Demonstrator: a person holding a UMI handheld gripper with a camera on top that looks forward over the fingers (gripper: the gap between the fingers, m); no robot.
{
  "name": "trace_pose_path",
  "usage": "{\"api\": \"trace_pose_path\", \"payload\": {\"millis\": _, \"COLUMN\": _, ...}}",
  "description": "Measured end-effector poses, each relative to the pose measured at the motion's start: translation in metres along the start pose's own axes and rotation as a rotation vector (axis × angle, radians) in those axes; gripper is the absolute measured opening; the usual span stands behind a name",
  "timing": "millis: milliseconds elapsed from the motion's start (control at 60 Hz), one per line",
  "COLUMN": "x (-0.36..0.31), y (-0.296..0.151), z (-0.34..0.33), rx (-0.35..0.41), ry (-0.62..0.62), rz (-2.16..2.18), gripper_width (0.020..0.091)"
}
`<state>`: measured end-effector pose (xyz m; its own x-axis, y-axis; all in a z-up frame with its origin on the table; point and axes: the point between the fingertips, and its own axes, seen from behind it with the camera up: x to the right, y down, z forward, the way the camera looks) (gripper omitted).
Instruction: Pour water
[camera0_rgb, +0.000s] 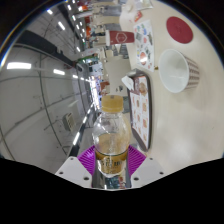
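Now the gripper (111, 163) has its purple pads clamped on the clear bottle (111, 135) of yellowish liquid, lifted and tipped sideways, and the white paper cup (181, 70) sits on the table (205, 110) well beyond, so pouring hasn't visibly begun.

The clear plastic bottle (110, 140) held pale amber-yellow liquid under a white cap, and the gripper (110, 165) closed on it showed magenta pads (92, 160) at either side of the bottle. Beyond the bottle, a white paper cup (180, 70) stood on the white tabletop (170, 110), with a red round disc (179, 29) farther past the cup. Just beside the bottle lay a white printed card (140, 95) with reddish-brown patches.
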<state>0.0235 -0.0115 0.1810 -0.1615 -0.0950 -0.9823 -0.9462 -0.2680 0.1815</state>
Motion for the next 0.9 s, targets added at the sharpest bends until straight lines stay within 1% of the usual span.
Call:
{"api": "trace_pose_path", "payload": {"millis": 50, "x": 0.009, "y": -0.014, "z": -0.002, "rx": 0.004, "ry": -0.021, "rz": 0.11, "gripper_width": 0.0377}}
{"api": "trace_pose_path", "payload": {"millis": 67, "x": 0.005, "y": -0.017, "z": -0.015, "rx": 0.007, "ry": -0.022, "rz": 0.153, "gripper_width": 0.0376}}
{"api": "trace_pose_path", "payload": {"millis": 167, "x": 0.03, "y": -0.041, "z": -0.007, "rx": 0.025, "ry": -0.026, "rz": 0.296, "gripper_width": 0.0377}}
{"api": "trace_pose_path", "payload": {"millis": 217, "x": 0.034, "y": -0.044, "z": -0.019, "rx": 0.021, "ry": -0.024, "rz": 0.339, "gripper_width": 0.0377}}
{"api": "trace_pose_path", "payload": {"millis": 267, "x": 0.041, "y": -0.048, "z": -0.011, "rx": 0.022, "ry": -0.011, "rz": 0.337, "gripper_width": 0.0375}}
{"api": "trace_pose_path", "payload": {"millis": 367, "x": 0.04, "y": -0.045, "z": -0.013, "rx": -0.004, "ry": 0.008, "rz": 0.316, "gripper_width": 0.0376}}
{"api": "trace_pose_path", "payload": {"millis": 383, "x": 0.039, "y": -0.043, "z": -0.022, "rx": -0.012, "ry": 0.014, "rz": 0.306, "gripper_width": 0.0377}}
{"api": "trace_pose_path", "payload": {"millis": 483, "x": 0.036, "y": -0.043, "z": -0.009, "rx": -0.054, "ry": 0.089, "rz": 0.101, "gripper_width": 0.0375}}
{"api": "trace_pose_path", "payload": {"millis": 500, "x": 0.033, "y": -0.038, "z": -0.019, "rx": -0.062, "ry": 0.098, "rz": 0.048, "gripper_width": 0.0376}}
{"api": "trace_pose_path", "payload": {"millis": 583, "x": 0.016, "y": -0.047, "z": -0.023, "rx": -0.072, "ry": 0.16, "rz": -0.287, "gripper_width": 0.0378}}
{"api": "trace_pose_path", "payload": {"millis": 600, "x": 0.011, "y": -0.057, "z": -0.014, "rx": -0.071, "ry": 0.173, "rz": -0.367, "gripper_width": 0.0379}}
{"api": "trace_pose_path", "payload": {"millis": 633, "x": 0.0, "y": -0.069, "z": -0.014, "rx": -0.06, "ry": 0.188, "rz": -0.523, "gripper_width": 0.0378}}
{"api": "trace_pose_path", "payload": {"millis": 650, "x": -0.01, "y": -0.067, "z": -0.033, "rx": -0.051, "ry": 0.19, "rz": -0.595, "gripper_width": 0.0378}}
{"api": "trace_pose_path", "payload": {"millis": 667, "x": -0.016, "y": -0.074, "z": -0.034, "rx": -0.041, "ry": 0.196, "rz": -0.667, "gripper_width": 0.0379}}
{"api": "trace_pose_path", "payload": {"millis": 683, "x": -0.028, "y": -0.077, "z": -0.053, "rx": -0.028, "ry": 0.199, "rz": -0.735, "gripper_width": 0.0379}}
{"api": "trace_pose_path", "payload": {"millis": 700, "x": -0.025, "y": -0.086, "z": -0.036, "rx": -0.014, "ry": 0.207, "rz": -0.804, "gripper_width": 0.0378}}
{"api": "trace_pose_path", "payload": {"millis": 767, "x": -0.049, "y": -0.113, "z": -0.04, "rx": 0.041, "ry": 0.229, "rz": -1.045, "gripper_width": 0.0378}}
{"api": "trace_pose_path", "payload": {"millis": 800, "x": -0.069, "y": -0.124, "z": -0.064, "rx": 0.067, "ry": 0.244, "rz": -1.152, "gripper_width": 0.0379}}
{"api": "trace_pose_path", "payload": {"millis": 817, "x": -0.06, "y": -0.137, "z": -0.055, "rx": 0.08, "ry": 0.255, "rz": -1.2, "gripper_width": 0.0377}}
{"api": "trace_pose_path", "payload": {"millis": 883, "x": -0.071, "y": -0.165, "z": -0.07, "rx": 0.132, "ry": 0.306, "rz": -1.388, "gripper_width": 0.0378}}
{"api": "trace_pose_path", "payload": {"millis": 900, "x": -0.063, "y": -0.179, "z": -0.071, "rx": 0.139, "ry": 0.323, "rz": -1.422, "gripper_width": 0.0376}}
